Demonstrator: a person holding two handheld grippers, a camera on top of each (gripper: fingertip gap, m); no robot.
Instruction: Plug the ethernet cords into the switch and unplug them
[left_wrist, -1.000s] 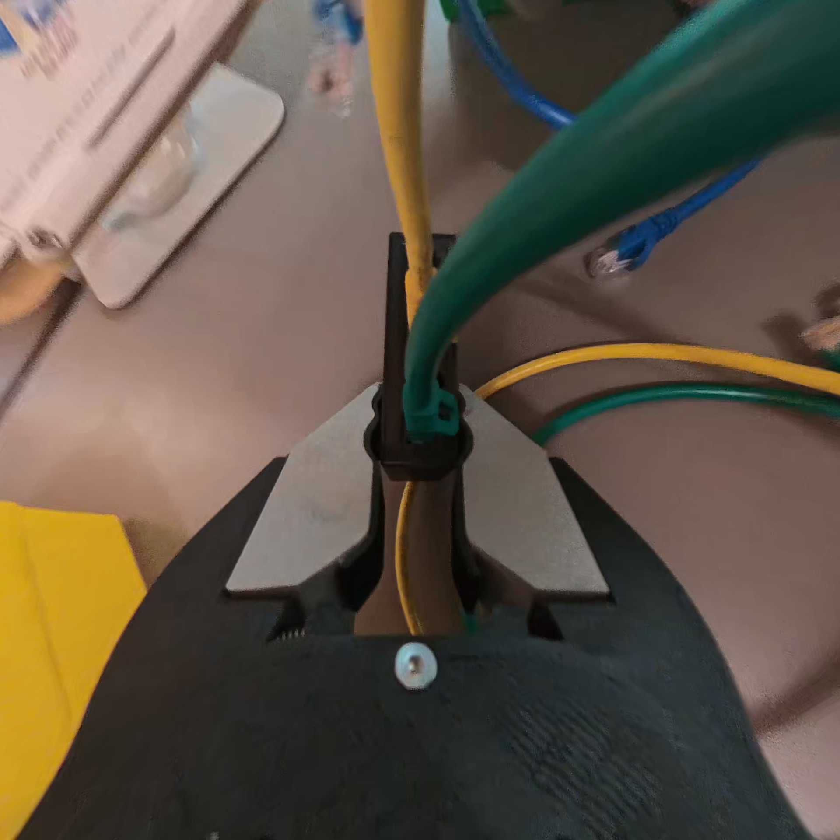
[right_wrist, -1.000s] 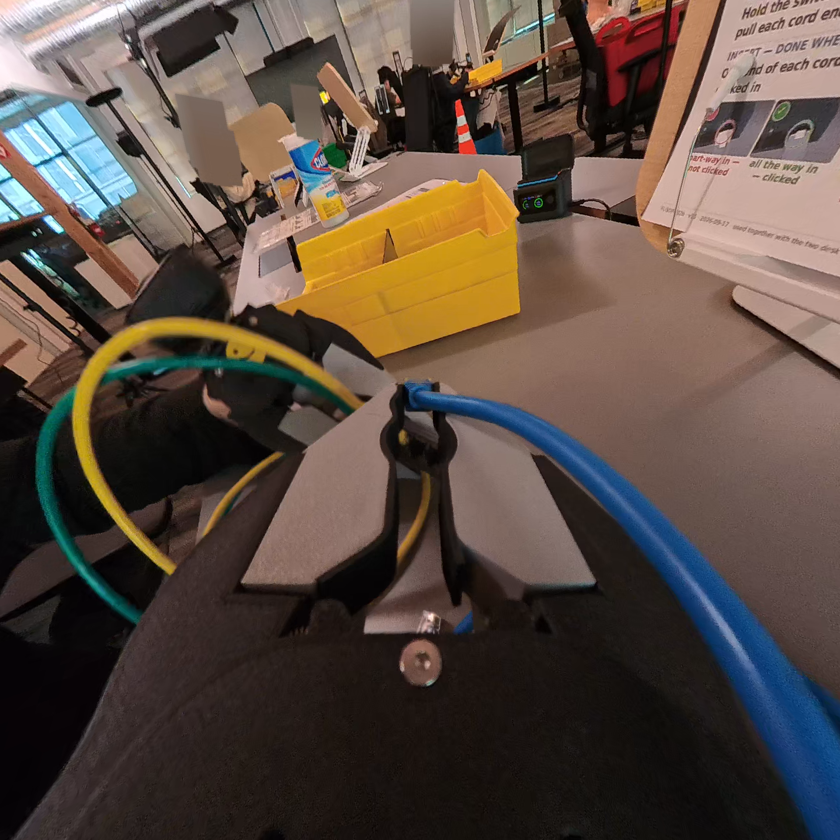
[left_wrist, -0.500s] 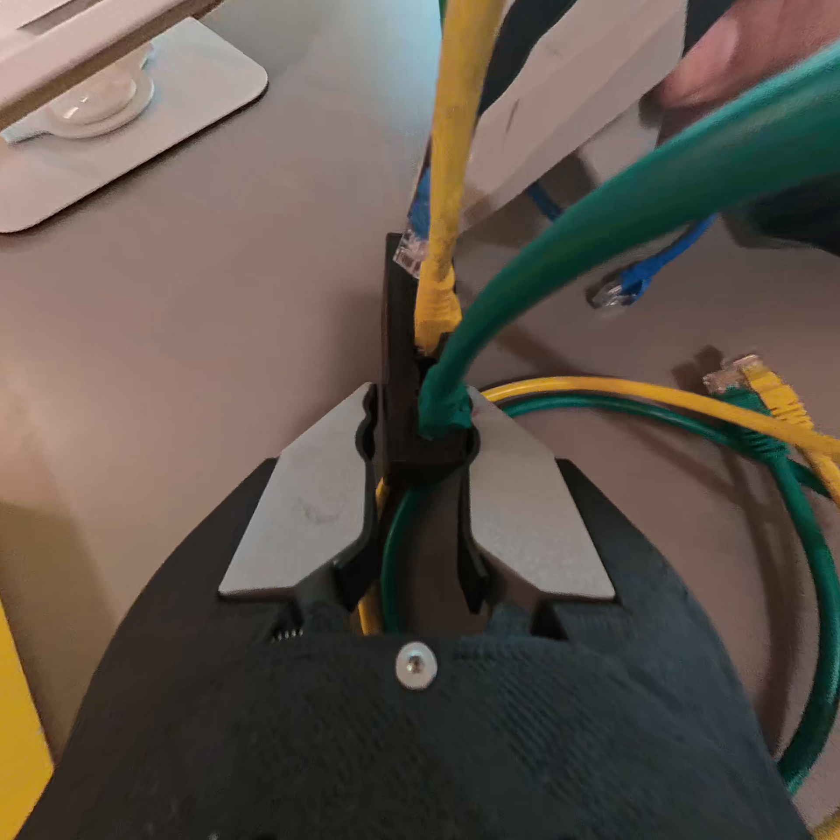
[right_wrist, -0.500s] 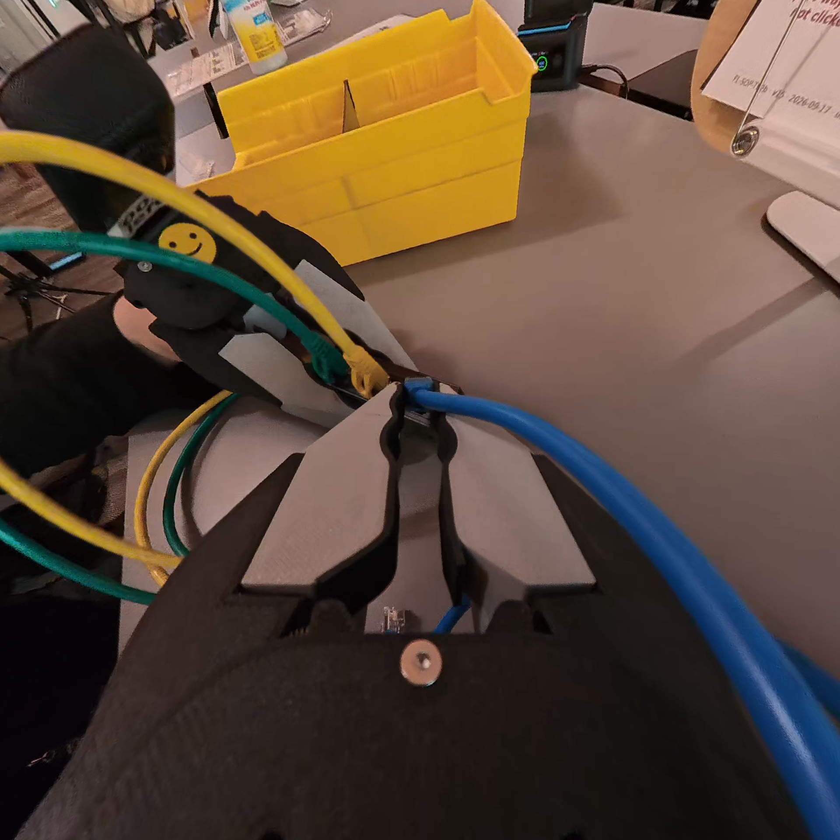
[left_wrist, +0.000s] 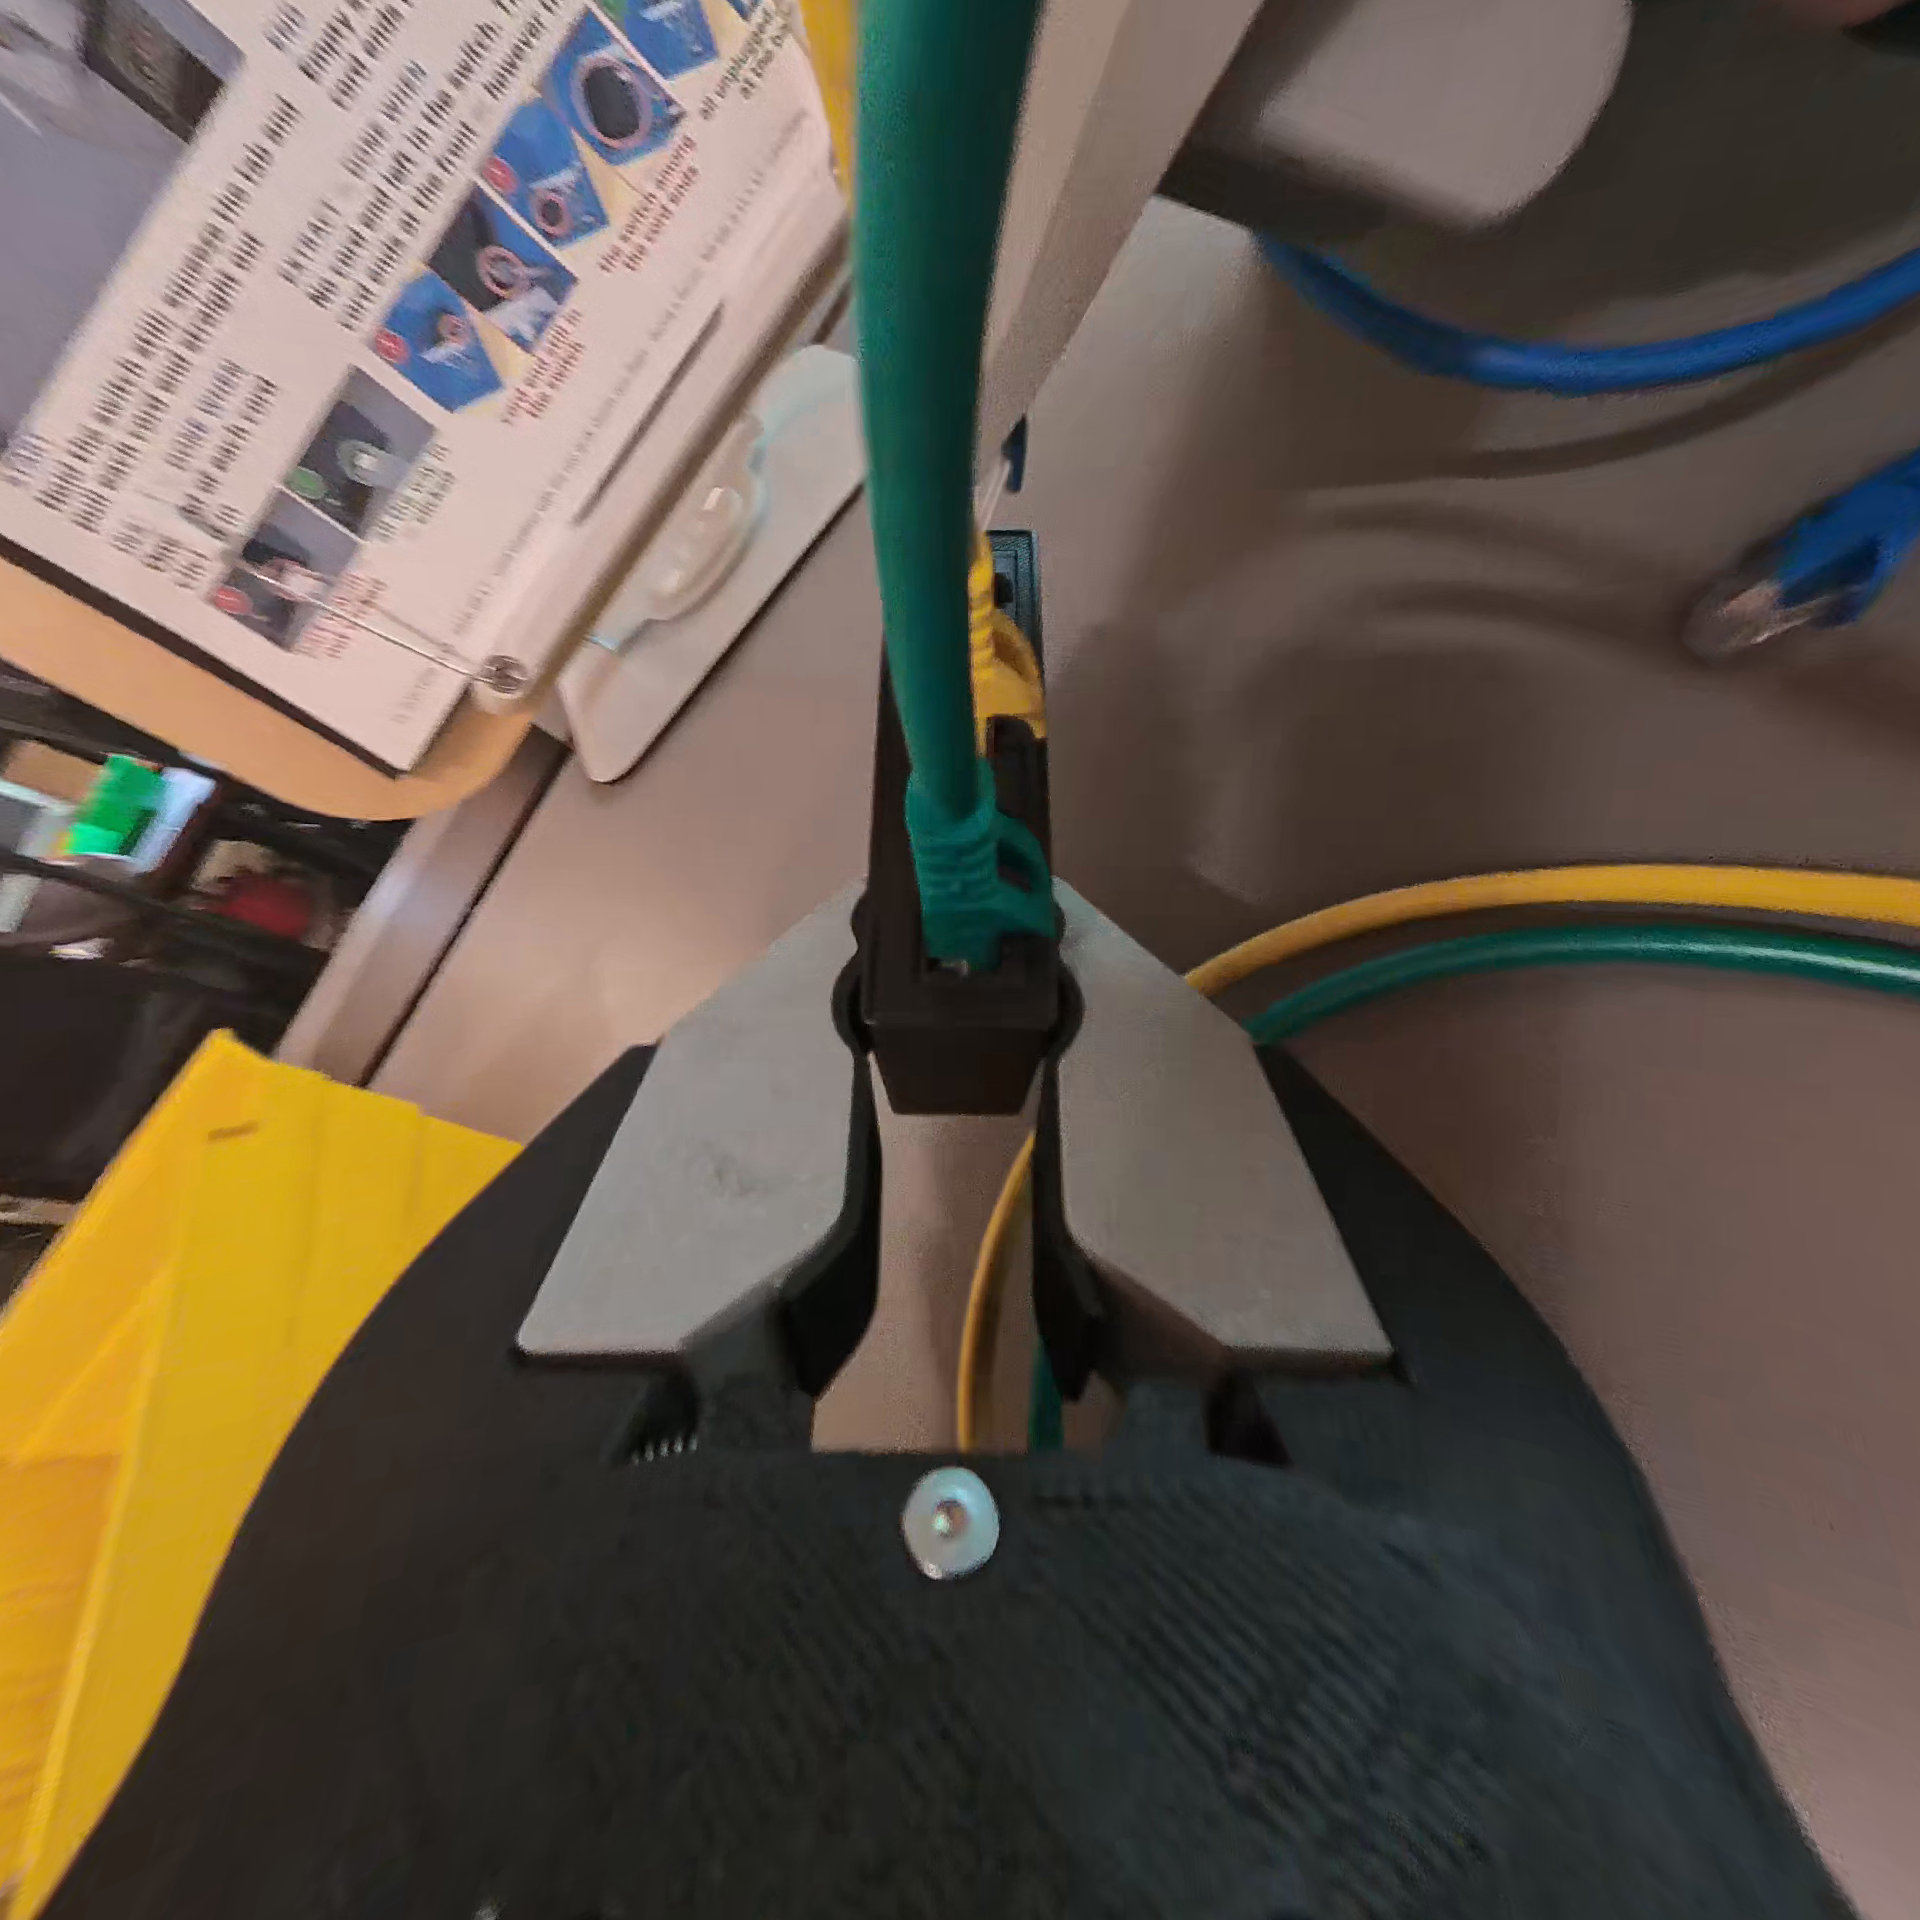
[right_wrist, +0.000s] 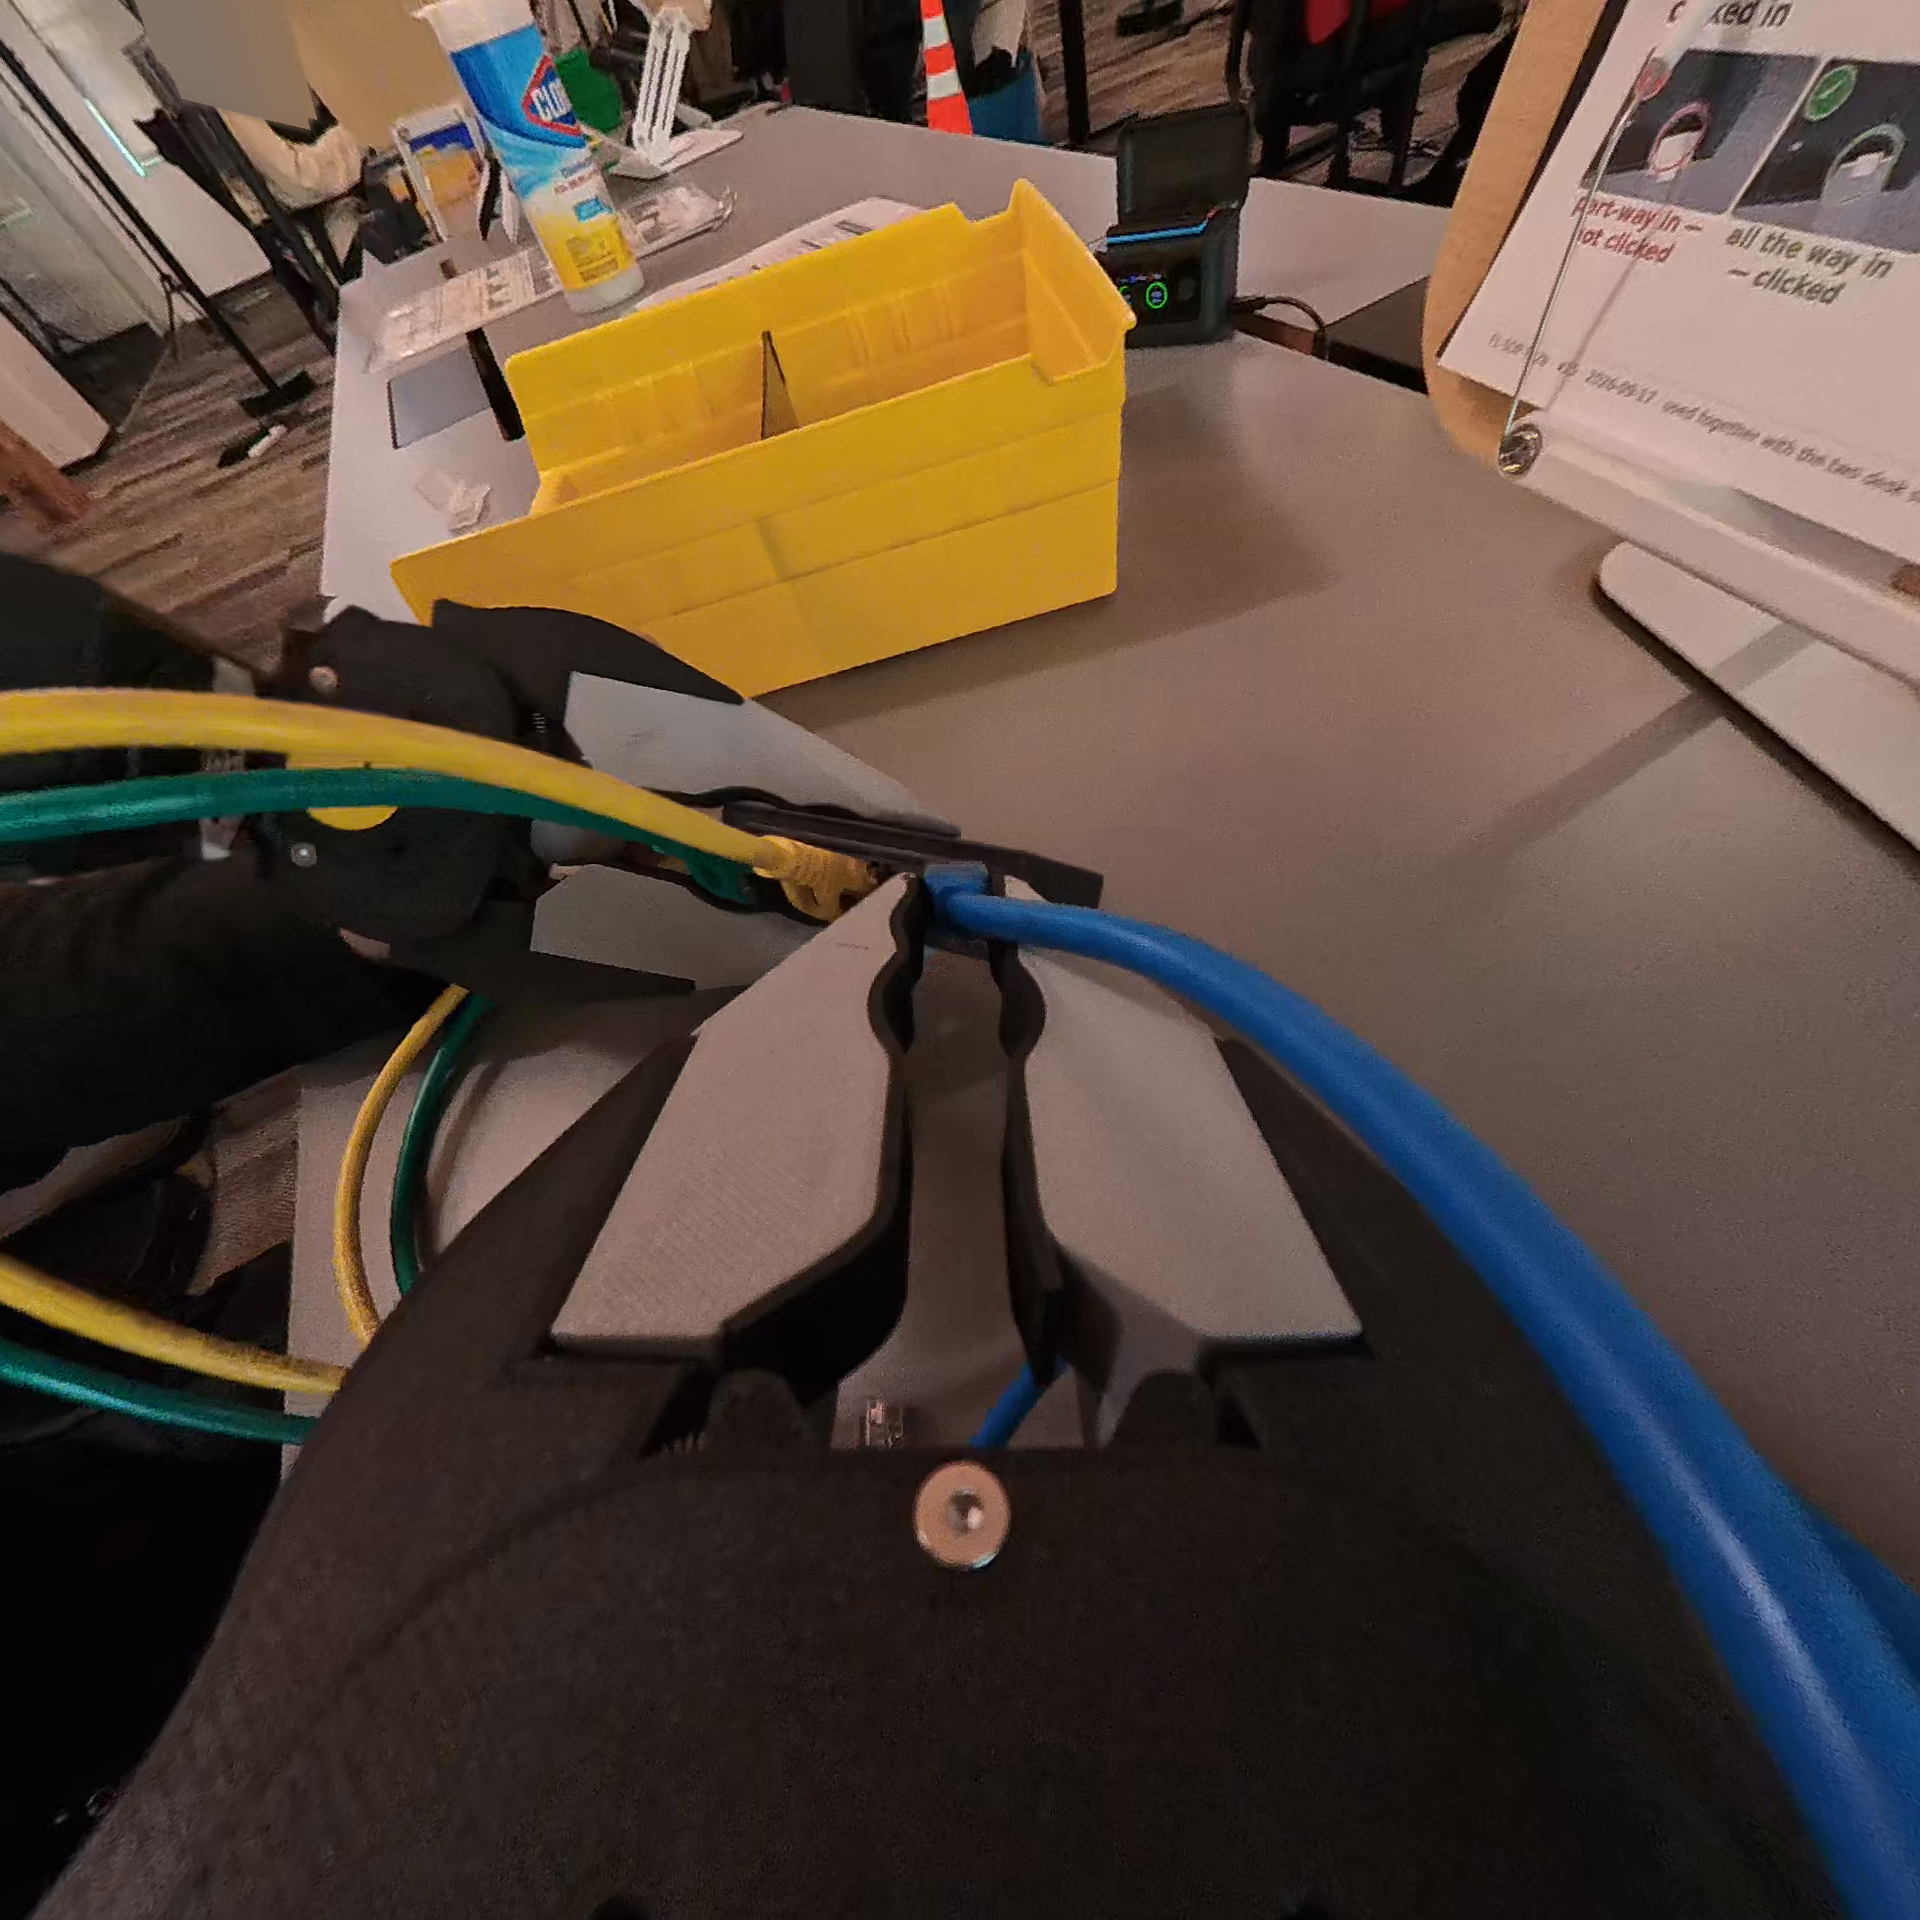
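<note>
Our left gripper (left_wrist: 956, 997) is clenched on the near end of the black switch (left_wrist: 956, 1039), which we hold off the table (right_wrist: 1351, 790). The right gripper (right_wrist: 956, 914) pinches the plug end of the blue cord (right_wrist: 1351, 1070) right against the switch's far end, though we cannot tell whether it has clicked in. The green cord (left_wrist: 925, 520) sits in the port nearest our left jaws, the yellow cord (left_wrist: 1003, 665) in the next one along. If we push the blue plug in crooked, the switch could twist in its narrow grip or the plug stop partway. Beyond the switch stands a yellow bin (right_wrist: 831, 457); slack loops below could snag.
</note>
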